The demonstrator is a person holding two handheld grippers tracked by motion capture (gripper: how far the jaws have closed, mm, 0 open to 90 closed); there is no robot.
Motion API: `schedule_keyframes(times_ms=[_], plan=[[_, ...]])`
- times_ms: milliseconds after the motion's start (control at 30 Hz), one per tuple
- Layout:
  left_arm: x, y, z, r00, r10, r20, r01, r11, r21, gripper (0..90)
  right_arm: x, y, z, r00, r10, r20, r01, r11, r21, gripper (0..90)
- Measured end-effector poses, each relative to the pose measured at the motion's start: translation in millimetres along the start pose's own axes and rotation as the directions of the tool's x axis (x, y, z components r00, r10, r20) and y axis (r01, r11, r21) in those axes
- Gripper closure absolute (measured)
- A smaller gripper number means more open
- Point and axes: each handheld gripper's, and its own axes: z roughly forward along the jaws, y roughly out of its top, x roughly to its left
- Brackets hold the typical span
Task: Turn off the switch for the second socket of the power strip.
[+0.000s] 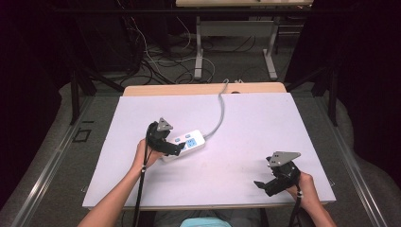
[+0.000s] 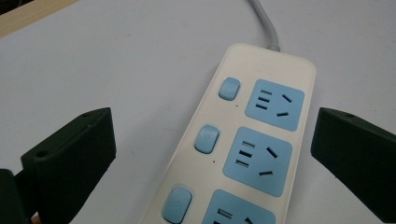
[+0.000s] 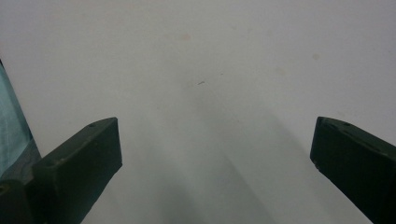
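A cream power strip (image 1: 188,143) with blue sockets and blue switch buttons lies near the middle of the white table (image 1: 246,123), its grey cable (image 1: 219,113) running to the far edge. My left gripper (image 1: 172,149) stands open over the strip's near end. In the left gripper view the strip (image 2: 243,140) lies between the two wide-apart jaws without touching them, and three blue buttons (image 2: 207,138) line its left side. My right gripper (image 1: 265,186) is open near the table's front right, over bare tabletop (image 3: 205,93), holding nothing.
A wooden strip (image 1: 203,89) borders the table's far edge. Beyond it are a desk frame (image 1: 234,42) and tangled cables on the floor (image 1: 165,66). A teal cloth edge (image 3: 11,126) shows at the left of the right gripper view.
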Motion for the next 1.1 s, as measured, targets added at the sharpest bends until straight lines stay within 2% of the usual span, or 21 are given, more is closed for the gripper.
schedule_keyframes(times_ms=[67,200,233,300,333,400,500,533,567,767,967,1067,1100], plan=[[-0.2,-0.3,-1.1,0.9999,0.011,-0.002,-0.011,0.9999,0.0,0.0,-0.3,0.0,0.0,1.0,-0.005,-0.003,0.005,1.0,0.003,1.2],[-3.1,-1.7,-3.3,1.0,0.004,-0.005,-0.004,1.0,-0.006,0.0,0.1,0.2,0.2,1.0,0.001,-0.004,-0.001,1.0,0.003,1.2],[-2.5,-1.9,-4.0,0.9998,0.02,-0.006,-0.02,0.9998,-0.005,0.0,0.1,0.2,0.2,1.0,0.001,-0.004,-0.001,1.0,0.003,1.3],[-4.2,-2.9,-4.4,0.9999,0.012,-0.006,-0.012,0.9999,-0.012,0.0,-0.1,0.3,0.3,1.0,-0.006,0.0,0.006,1.0,0.0,1.2],[-4.2,-3.1,-5.9,0.9997,0.021,-0.008,-0.021,0.9998,0.001,0.0,0.0,0.3,0.5,1.0,-0.007,0.0,0.007,1.0,0.0,1.2],[-4.4,-3.7,-6.8,0.9995,0.029,-0.009,-0.029,0.9996,-0.003,0.0,0.2,0.4,0.6,1.0,-0.005,-0.001,0.005,1.0,0.002,1.2],[-5.5,-4.7,-8.6,0.9997,0.02,-0.012,-0.021,0.9997,-0.011,0.0,-0.2,0.2,0.4,1.0,-0.009,0.0,0.009,1.0,-0.001,1.2],[-5.5,-5.0,-10.4,0.9997,0.024,-0.011,-0.024,0.9997,0.004,0.0,0.3,0.2,0.2,1.0,0.002,-0.005,-0.002,1.0,0.002,1.2],[-5.9,-5.8,-10.3,0.9997,0.02,-0.015,-0.021,0.9997,-0.009,0.0,0.2,0.2,0.2,1.0,0.002,-0.004,-0.002,1.0,0.002,1.3],[-6.6,-10.8,-18.8,0.9994,0.026,-0.022,-0.026,0.9996,-0.011,0.0,-0.7,0.0,-0.3,0.9999,-0.013,-0.005,0.013,1.0,0.0,1.3],[-5.2,-17.3,-30.4,0.999,0.034,-0.029,-0.033,0.9994,0.005,0.0,0.0,0.2,0.4,0.9999,-0.009,-0.005,0.009,1.0,0.0,1.3],[-6.6,-19.9,-35.7,0.9993,0.023,-0.029,-0.023,0.9997,0.0,0.0,0.1,0.0,0.1,1.0,-0.005,-0.003,0.005,1.0,0.002,1.2],[-6.6,-20.9,-37.2,0.9988,0.032,-0.038,-0.032,0.9995,-0.005,0.0,0.2,-0.2,-0.1,1.0,-0.004,-0.001,0.004,1.0,0.002,1.3]])
